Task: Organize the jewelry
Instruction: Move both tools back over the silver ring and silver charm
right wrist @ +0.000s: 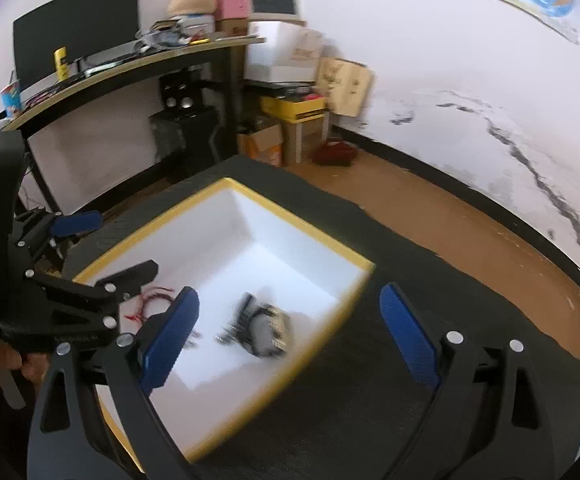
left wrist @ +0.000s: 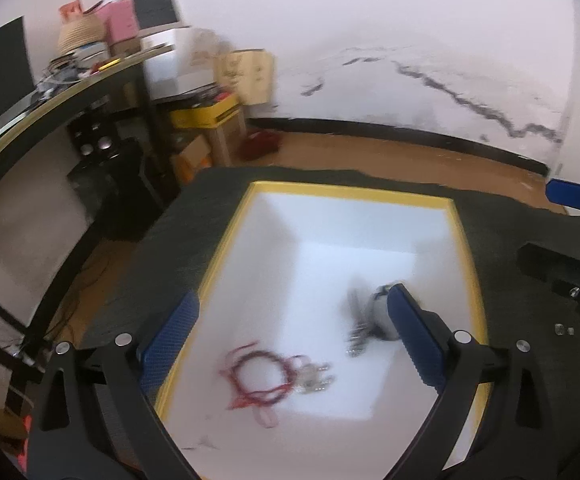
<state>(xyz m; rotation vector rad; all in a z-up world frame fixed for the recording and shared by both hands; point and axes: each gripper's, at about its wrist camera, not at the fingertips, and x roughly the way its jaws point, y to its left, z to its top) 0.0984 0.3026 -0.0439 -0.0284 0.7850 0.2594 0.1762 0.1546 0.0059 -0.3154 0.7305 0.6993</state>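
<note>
The jewelry lies in the white box with the yellow rim (left wrist: pixel 230 240), which sits on the dark mat covering my counter (left wrist: pixel 194 216). A red bracelet with loose red cords (left wrist: pixel 260 376) rests on the box floor toward the near left, a small clear, sparkly piece (left wrist: pixel 313 376) touches it on its right, and a blurred grey and dark bundle (left wrist: pixel 369 316) lies further right, apart from both. From the right wrist camera the same bundle (right wrist: pixel 264 330) shows near the middle of the box, too smeared to name piece by piece. My left hand-held gripper (left wrist: pixel 293 344) hangs over the box with its blue pads spread wide and nothing between them; the bracelet shows in the gap, below the pads. My right hand-held gripper (right wrist: pixel 290 340) is also spread and empty, one pad over the box, the other over the mat outside its right rim. I judge the job well along, since every piece I can see already sits inside the box; what may be left is sorting or tidying them there, or fetching pieces out of view. Two tiny shiny bits (left wrist: pixel 563 330) lie on the mat at the far right; I cannot tell what they are. No label here is sharp enough to read.
</note>
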